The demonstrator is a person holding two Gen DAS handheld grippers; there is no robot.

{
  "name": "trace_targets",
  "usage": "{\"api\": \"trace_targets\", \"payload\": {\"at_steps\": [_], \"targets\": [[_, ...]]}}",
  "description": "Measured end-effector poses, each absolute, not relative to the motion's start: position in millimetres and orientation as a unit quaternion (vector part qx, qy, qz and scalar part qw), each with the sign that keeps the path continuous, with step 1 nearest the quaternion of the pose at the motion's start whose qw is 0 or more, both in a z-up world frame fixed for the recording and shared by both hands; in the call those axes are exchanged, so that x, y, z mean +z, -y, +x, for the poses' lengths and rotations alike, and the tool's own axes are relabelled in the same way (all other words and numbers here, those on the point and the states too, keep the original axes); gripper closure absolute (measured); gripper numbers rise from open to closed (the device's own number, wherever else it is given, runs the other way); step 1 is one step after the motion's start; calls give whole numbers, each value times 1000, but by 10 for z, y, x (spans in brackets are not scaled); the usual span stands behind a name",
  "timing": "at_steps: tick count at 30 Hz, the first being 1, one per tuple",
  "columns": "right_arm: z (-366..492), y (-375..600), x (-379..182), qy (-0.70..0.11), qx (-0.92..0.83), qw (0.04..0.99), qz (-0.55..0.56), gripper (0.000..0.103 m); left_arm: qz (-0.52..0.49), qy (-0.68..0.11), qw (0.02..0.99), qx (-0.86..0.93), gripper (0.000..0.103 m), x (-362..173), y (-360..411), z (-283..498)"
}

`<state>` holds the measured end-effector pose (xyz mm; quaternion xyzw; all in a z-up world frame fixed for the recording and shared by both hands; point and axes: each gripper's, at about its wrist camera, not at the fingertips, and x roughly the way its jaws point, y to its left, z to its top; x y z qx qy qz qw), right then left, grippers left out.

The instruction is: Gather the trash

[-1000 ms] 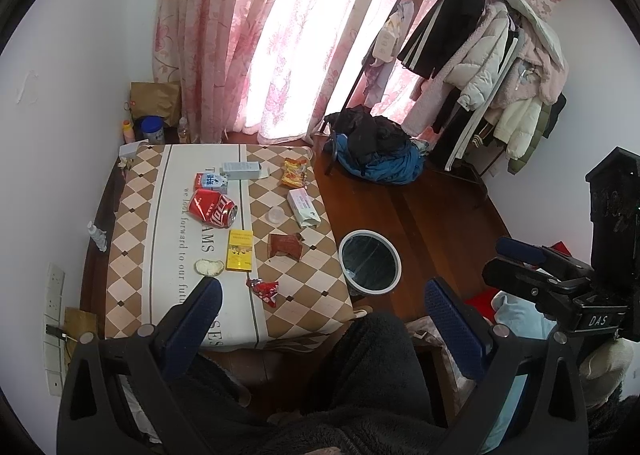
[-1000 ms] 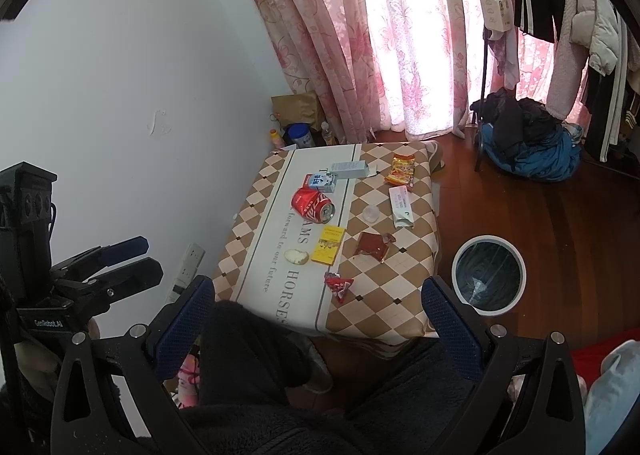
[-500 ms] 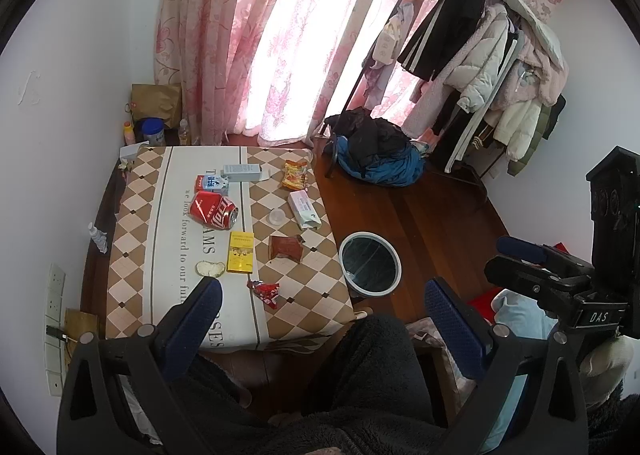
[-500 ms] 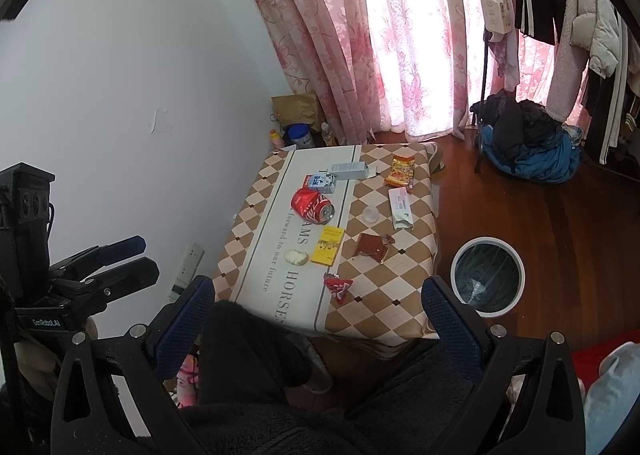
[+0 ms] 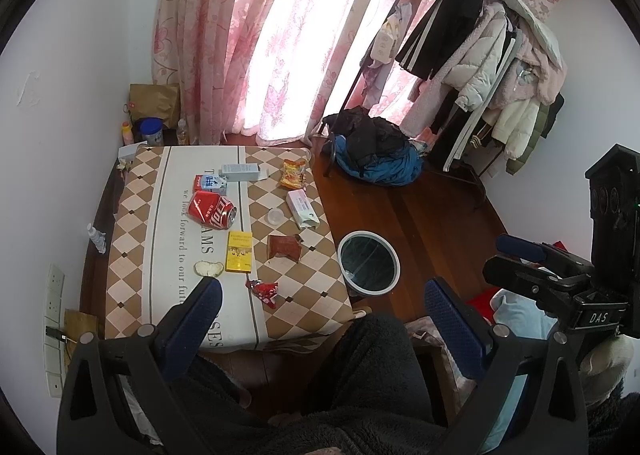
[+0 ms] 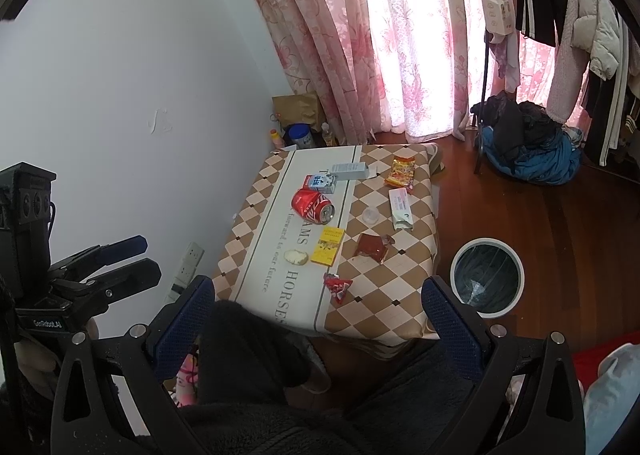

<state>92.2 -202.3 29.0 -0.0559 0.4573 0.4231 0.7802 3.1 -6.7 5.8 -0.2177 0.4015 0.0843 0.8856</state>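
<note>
Trash lies scattered over the low table [image 5: 132, 255] with the checkered cloth, and from my seat I read it like this: a crushed red can [image 5: 212, 209] on its side near the middle; a small red-and-blue carton [image 5: 210, 183] just behind it; a pale grey box [image 5: 242, 171] beside that carton; an orange snack packet [image 5: 294, 174] toward the far right corner; a white tube box [image 5: 303, 209] along the right edge; a clear little cup [image 5: 276, 216] just left of it; a yellow packet [image 5: 239, 251] in front of the can; a brown torn wrapper [image 5: 284, 247] to its right; a pale scrap [image 5: 209, 267] touching the yellow packet's left corner; a red candy wrapper [image 5: 264, 290] nearest me.

On the wooden floor just right of the table stands the white-rimmed bin [image 5: 369, 266], lined dark; nothing on the table touches it.

My left gripper [image 5: 322, 311] hangs high above my lap, fingers spread wide and gripping nothing; my right gripper [image 6: 318, 309] hangs likewise, jaws wide apart and bare, well short of the table. Each shows at the edge of the other's view.
</note>
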Motion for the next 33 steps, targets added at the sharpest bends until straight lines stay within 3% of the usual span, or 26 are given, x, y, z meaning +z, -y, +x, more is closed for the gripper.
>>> {"api": "trace_targets", "payload": {"at_steps": [33], "targets": [[914,2007,292,-456,423,781,-55,0,-218,-401,886,85,0,51,83,27]]}}
